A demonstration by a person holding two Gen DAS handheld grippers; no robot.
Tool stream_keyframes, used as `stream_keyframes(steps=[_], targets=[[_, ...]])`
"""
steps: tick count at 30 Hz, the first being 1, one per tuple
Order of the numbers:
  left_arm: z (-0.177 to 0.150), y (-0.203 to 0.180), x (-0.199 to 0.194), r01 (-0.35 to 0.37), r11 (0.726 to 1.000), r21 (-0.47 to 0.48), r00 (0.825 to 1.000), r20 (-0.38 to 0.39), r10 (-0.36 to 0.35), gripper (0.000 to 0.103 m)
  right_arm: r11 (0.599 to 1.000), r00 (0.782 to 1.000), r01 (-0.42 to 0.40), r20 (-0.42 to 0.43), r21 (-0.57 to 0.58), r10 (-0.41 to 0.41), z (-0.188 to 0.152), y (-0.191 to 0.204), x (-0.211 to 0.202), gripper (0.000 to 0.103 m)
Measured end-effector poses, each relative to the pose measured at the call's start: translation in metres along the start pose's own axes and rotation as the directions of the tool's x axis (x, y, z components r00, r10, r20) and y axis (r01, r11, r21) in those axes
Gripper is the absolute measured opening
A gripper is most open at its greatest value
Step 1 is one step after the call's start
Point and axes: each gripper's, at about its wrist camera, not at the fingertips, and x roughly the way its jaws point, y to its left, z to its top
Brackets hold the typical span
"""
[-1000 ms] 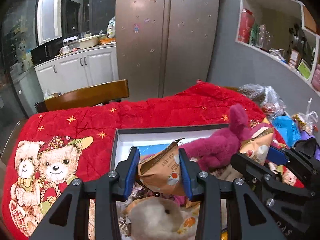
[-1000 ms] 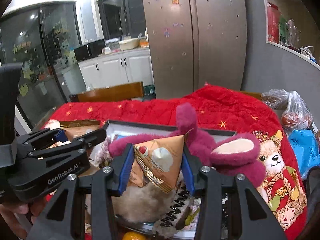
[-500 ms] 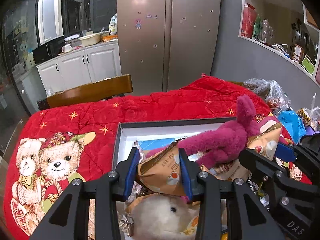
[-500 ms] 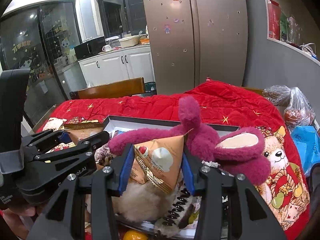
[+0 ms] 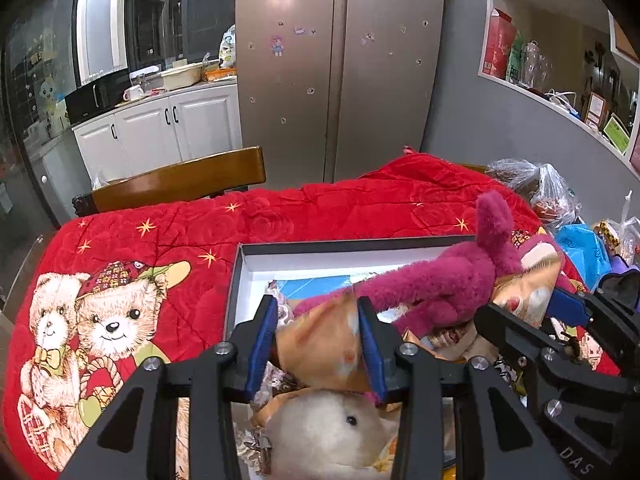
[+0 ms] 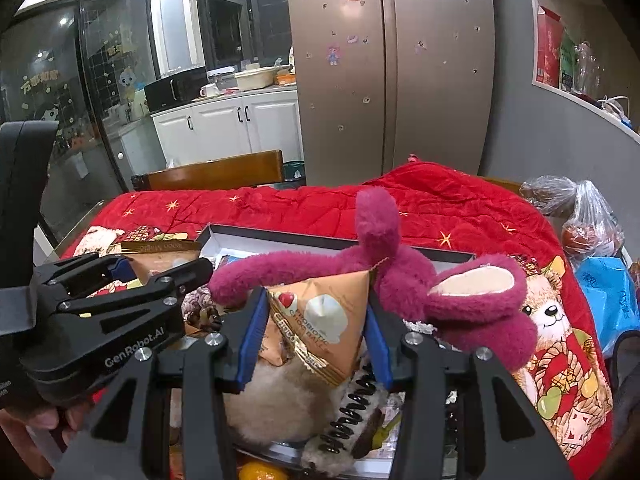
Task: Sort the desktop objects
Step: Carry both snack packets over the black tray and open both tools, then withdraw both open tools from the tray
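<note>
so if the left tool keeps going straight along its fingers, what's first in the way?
Likely the pink plush toy: its arm crosses just ahead of the left tool, which is shut on a tan snack packet. Beyond lie the open box and red quilt. Depth is uncertain.

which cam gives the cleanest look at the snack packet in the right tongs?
Right wrist: the snack packet sits centred and sharp, print readable. Left wrist shows only an edge of it behind the pink plush.

Motion-blurred snack packet (image 5: 320, 344)
</note>
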Motion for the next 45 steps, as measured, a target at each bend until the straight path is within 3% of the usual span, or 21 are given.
stream_keyframes(steps=[2,4,5,14,33,38,45], targets=[[0.001,0.002,-0.002,-0.02,1.0,-0.011,1.0,0.01,0.021,0.068,0.999,0.999,0.032,0.018,0.011,-0.032,0.001,-0.002,-0.004,0.077],[0.003,0.008,-0.007,-0.03,0.999,-0.041,0.999,0.021,0.031,0.082,0.998,0.997,0.052,0.05,0.022,-0.053,0.003,-0.005,-0.01,0.093],[0.004,0.012,-0.01,-0.027,0.998,-0.058,0.999,0.039,0.029,0.082,0.998,0.997,0.05,0.055,0.024,-0.051,0.004,-0.006,-0.012,0.099],[0.008,0.018,-0.019,-0.02,0.997,-0.078,0.999,0.048,0.024,0.083,0.996,0.991,0.094,0.09,0.012,-0.095,0.009,-0.005,-0.025,0.102],[0.01,0.021,-0.026,-0.021,0.997,-0.071,0.998,0.052,0.025,0.083,0.996,0.992,0.085,0.094,0.004,-0.085,0.009,-0.004,-0.027,0.102],[0.015,0.021,-0.045,-0.031,0.998,-0.059,0.995,0.09,0.036,0.083,0.997,0.99,0.083,0.114,-0.004,-0.082,0.012,-0.001,-0.039,0.102],[0.01,0.017,-0.109,-0.021,1.0,-0.007,0.983,0.183,0.022,0.083,0.996,0.981,0.08,0.178,-0.03,-0.073,0.017,0.009,-0.084,0.102]])
